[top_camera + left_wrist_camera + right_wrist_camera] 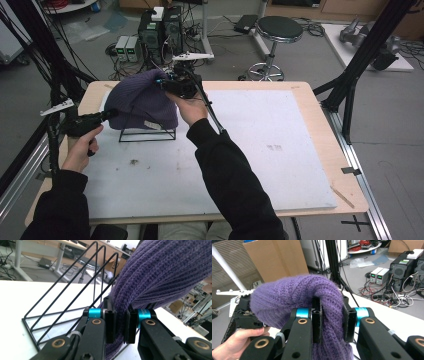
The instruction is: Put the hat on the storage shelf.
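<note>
Sleeves of a dark top enter the high view from the bottom edge, each hand carrying a gripper. Nearest on the person's left, the left gripper (107, 115) pinches the lower left edge of a purple knitted beanie (142, 102); in the left gripper view its jaws are clamped on a bunched fold of the knit (150, 277), just in front of a black wire rack (67, 297). Farther in, the right gripper (167, 82) grips the hat's upper right side, and the right gripper view shows its jaws squeezed on a thick roll of the purple wool (312, 295). Draped over the rack (147, 135), the beanie sits at the back left of the white table top (260, 150). Beyond the table stand computer towers (160, 30) and a round black stool (279, 27) on the grey floor.
</note>
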Tool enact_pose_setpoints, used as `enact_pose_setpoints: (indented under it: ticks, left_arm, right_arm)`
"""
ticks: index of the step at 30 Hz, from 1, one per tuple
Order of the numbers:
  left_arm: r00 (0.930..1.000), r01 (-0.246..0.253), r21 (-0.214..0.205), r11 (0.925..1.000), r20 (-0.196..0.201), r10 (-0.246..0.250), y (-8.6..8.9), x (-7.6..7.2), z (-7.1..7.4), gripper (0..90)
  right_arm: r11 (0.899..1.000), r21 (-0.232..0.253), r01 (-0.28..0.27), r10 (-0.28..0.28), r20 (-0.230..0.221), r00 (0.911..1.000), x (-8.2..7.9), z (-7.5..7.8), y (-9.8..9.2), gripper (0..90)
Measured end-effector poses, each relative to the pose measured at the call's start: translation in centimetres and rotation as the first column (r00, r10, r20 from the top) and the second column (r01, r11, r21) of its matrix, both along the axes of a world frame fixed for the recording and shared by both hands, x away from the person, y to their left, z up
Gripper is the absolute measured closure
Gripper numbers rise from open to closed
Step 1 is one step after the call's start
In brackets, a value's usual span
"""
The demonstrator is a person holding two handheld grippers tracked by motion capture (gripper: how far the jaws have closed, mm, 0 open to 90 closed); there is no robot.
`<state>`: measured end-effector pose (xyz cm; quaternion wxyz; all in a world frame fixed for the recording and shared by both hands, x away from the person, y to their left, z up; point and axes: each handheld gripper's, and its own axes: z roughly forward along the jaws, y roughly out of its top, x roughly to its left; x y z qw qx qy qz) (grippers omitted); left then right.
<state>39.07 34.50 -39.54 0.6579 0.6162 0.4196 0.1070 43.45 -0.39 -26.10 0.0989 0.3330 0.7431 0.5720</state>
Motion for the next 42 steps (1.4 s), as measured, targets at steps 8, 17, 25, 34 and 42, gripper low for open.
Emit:
enact_pose_setpoints:
  ticks: [8,17,25,34,42]
  left_arm:
    - [0.9989,-0.021,-0.009,0.9997,-0.041,0.021,0.3,0.0,-1.8,82.4]
    - [0.995,-0.04,-0.039,0.9984,-0.093,0.036,0.6,0.0,-3.6,82.2]
    - [0.9897,-0.068,-0.037,0.997,-0.128,0.062,0.5,0.0,-4.7,81.5]
    - [0.9928,-0.075,-0.082,0.9939,-0.1,0.066,0.7,-0.3,-4.2,49.3]
    - [0.9943,-0.088,-0.068,0.9938,-0.065,0.084,0.3,-1.0,-3.4,38.1]
  right_arm:
    - [1.0,-0.031,0.001,-0.001,-0.008,1.0,0.1,-1.4,0.4,75.3]
    - [0.996,-0.09,-0.003,0.001,-0.018,0.9998,0.0,-2.4,1.8,74.7]
    - [0.992,-0.125,-0.011,0.008,-0.024,0.9997,0.0,-2.9,2.4,72.8]
    - [0.995,-0.1,-0.009,-0.001,-0.101,0.9949,0.3,-2.7,1.5,29.0]
    - [0.989,-0.138,0.048,-0.05,-0.012,0.9987,-0.5,-1.6,0.7,11.8]
